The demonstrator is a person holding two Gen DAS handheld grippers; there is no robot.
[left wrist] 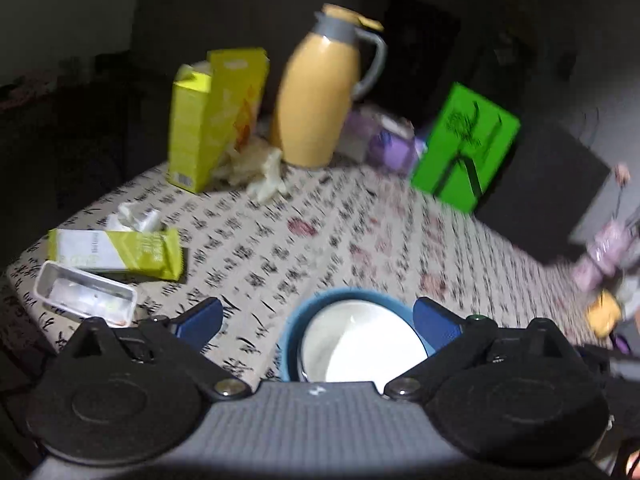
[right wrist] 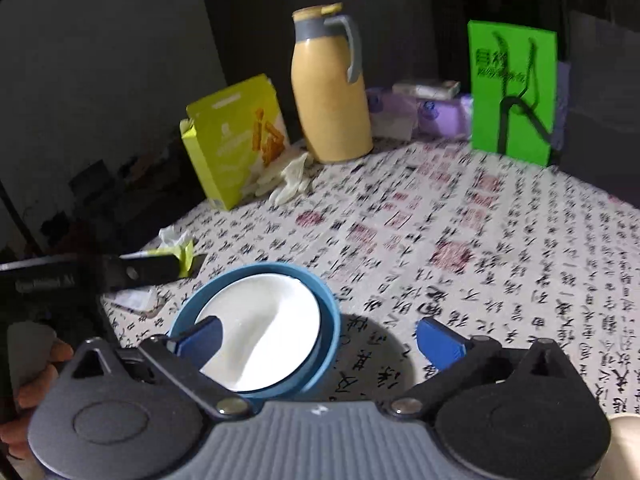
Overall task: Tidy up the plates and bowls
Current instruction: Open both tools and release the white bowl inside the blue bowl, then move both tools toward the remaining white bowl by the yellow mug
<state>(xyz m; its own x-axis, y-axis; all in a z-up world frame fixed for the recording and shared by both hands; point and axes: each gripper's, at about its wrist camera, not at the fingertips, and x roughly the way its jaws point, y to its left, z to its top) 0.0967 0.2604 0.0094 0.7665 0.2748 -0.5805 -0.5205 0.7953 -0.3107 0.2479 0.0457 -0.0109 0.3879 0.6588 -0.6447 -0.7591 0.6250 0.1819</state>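
A: Where did the dishes sit?

B: A white plate (right wrist: 260,328) lay nested inside a blue bowl (right wrist: 330,320), and both rested on the table (right wrist: 500,240), on its cloth printed with black writing and red stamps. In the left wrist view the same bowl (left wrist: 288,332) showed just in front of the gripper body, with the plate (left wrist: 360,344) inside it.

A: And the grippers?

B: The left gripper (left wrist: 316,316) had its jaws spread wide, one on each side of the bowl, pressing on nothing. The right gripper (right wrist: 316,338) also stood wide open; its left finger hung over the plate, its right one over bare cloth. Whether that left finger touched the plate I couldn't tell.

A: What else was on the table?

B: At the far edge stood a yellow jug (right wrist: 330,96) with a grey handle, a yellow-green box (right wrist: 236,140) to its left, and a bright green card (right wrist: 514,92) to the right. A tissue pack (left wrist: 116,254) and a small white tray (left wrist: 84,294) lay near the left edge.
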